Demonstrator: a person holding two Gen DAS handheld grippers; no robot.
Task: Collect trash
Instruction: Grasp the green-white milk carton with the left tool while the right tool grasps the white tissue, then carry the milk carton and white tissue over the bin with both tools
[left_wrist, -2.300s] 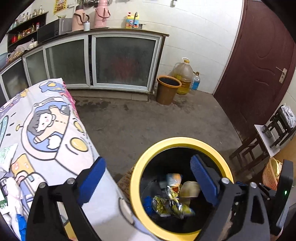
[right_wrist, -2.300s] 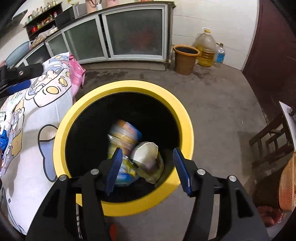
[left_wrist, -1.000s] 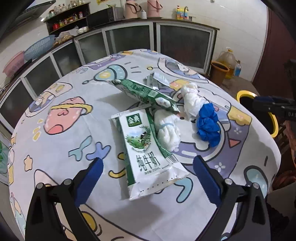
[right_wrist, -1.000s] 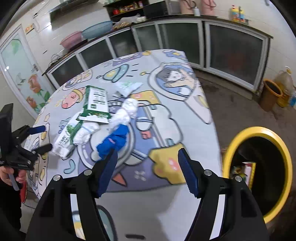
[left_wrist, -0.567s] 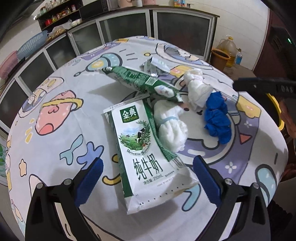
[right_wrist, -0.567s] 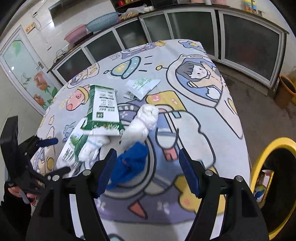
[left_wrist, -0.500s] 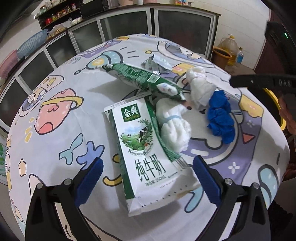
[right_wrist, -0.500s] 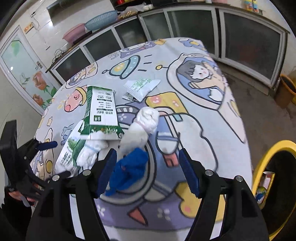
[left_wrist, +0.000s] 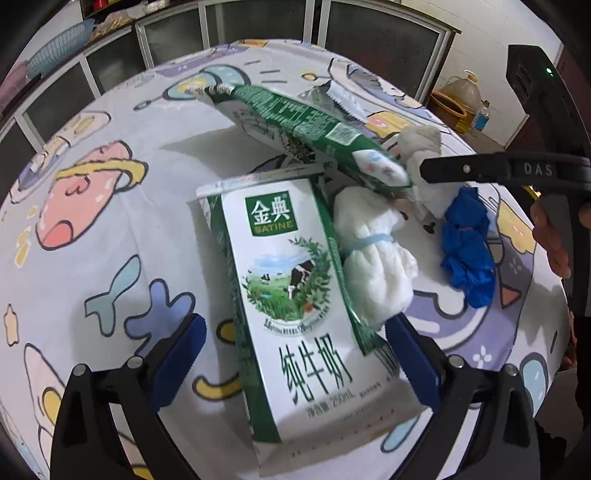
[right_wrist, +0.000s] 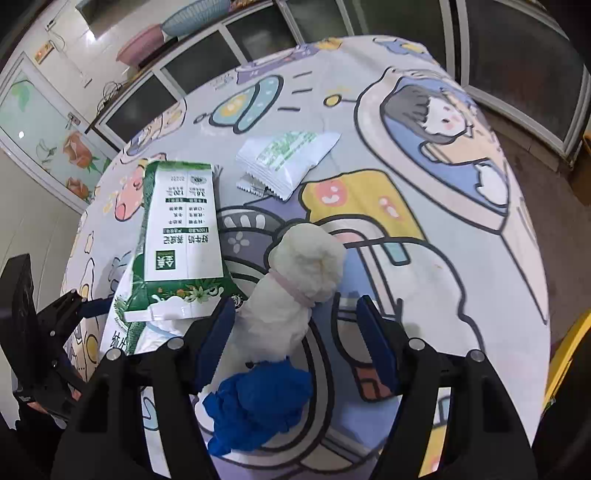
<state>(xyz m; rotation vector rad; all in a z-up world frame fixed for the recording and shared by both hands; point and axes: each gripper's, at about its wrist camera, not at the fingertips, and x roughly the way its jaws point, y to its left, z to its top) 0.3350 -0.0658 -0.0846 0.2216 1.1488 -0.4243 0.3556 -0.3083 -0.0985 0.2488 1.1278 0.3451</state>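
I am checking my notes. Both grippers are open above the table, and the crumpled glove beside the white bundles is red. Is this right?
Not quite: the crumpled glove is blue, as the right wrist view shows. The rest holds: the left gripper and right gripper are open above the table, and the glove lies beside the white bundles.

Black plastic gripper frames with silver screws, blue ribbed fingers (left_wrist: 177, 350), white "DAS" lettering.

- flat milk carton (left_wrist: 295, 295): green badge reads "金典 SATINE"; big green "纯牛奶" lower down; small "250mL" under it
- second milk carton (right_wrist: 181, 236): "金典" badge, seen upside down; other print too small to read
- right gripper (left_wrist: 517, 170) arm: white "DAS"
- white wrapper (right_wrist: 288, 157): green print, unreadable
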